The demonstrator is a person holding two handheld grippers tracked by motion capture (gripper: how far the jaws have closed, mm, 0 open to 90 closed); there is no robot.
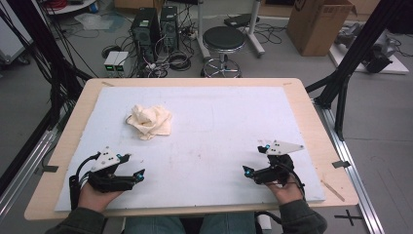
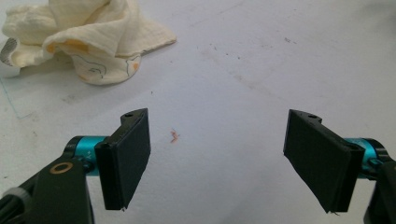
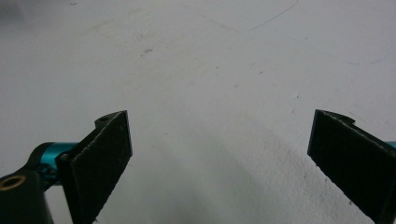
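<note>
White foam board (image 1: 219,131) covered the wooden table. Crumpled cream muslin cloth (image 1: 150,121) lay at far left, well apart from both grippers. Left gripper (image 1: 137,167) and right gripper (image 1: 255,159) stood open, empty. Cloth judged light, soft, limp; pinch a raised fold (image 2: 93,35).

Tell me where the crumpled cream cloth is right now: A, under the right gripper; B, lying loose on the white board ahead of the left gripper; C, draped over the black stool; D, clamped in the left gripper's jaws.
B: the cloth lies bunched on the white board, apart from the open left gripper.
</note>
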